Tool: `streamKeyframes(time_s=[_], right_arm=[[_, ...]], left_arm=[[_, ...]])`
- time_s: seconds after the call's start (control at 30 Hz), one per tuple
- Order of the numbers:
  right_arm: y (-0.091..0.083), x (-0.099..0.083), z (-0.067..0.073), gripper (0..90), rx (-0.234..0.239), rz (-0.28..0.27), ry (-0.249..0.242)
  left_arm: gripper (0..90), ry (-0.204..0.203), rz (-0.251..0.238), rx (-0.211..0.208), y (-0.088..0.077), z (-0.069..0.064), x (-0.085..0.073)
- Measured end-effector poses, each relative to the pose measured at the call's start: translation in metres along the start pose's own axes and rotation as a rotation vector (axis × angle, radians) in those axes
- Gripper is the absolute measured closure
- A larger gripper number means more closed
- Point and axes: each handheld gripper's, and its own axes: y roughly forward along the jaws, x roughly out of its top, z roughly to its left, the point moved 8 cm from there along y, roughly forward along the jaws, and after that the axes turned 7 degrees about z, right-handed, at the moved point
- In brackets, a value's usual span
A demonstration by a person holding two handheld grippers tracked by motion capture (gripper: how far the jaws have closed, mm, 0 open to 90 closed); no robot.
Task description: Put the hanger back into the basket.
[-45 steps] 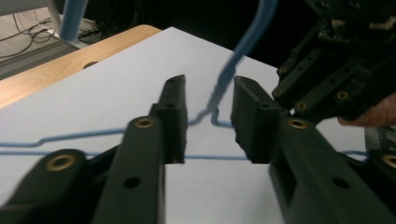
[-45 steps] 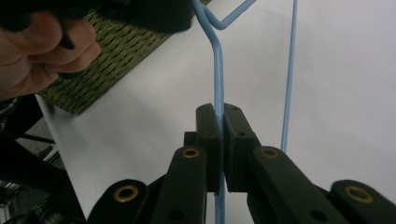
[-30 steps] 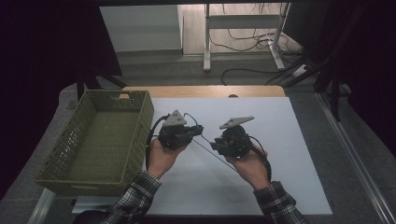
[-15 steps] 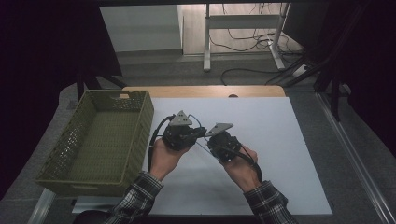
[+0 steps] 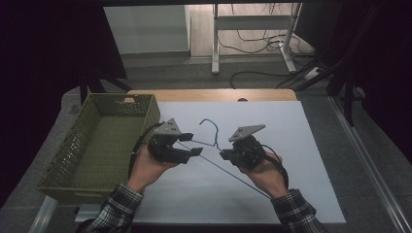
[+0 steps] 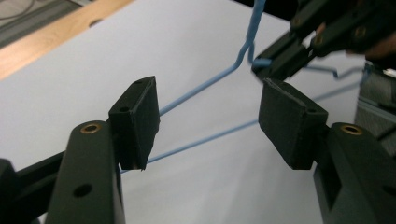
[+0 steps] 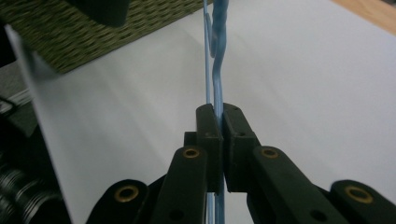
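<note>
Since the earlier frame our left hand-held gripper [image 5: 194,144] has just opened off the blue wire hanger [image 5: 210,127], leaving the right hand-held gripper [image 5: 224,155], at its 3 o'clock, clamped on it alone.

Object: wire hanger [image 5: 214,145], thin light-blue wire.
Shape: hook at top, twisted neck below it, two sloping shoulders, long straight bottom bar.
Hook: curves up and left, centre of high view, just above mid-height.
Bottom bar: runs diagonally from centre left down to lower right of high view.
Pose: tilted, raised off the white table [image 5: 301,145].
Neck: pinched between the closed jaws of the right gripper [image 7: 218,140].
Shoulder and bar: pass between the parted jaws of the left gripper [image 6: 208,121]; no pad presses on them.
</note>
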Motion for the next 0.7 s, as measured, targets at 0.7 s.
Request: streamKeyframes(time_s=[0.7], right_arm=[[-0.012, -0.015, 0.043, 87.2, 0.176, 0.057, -0.176]], left_arm=[[54.4, 0.238, 0.183, -0.24, 0.01, -0.022, -0.021]])
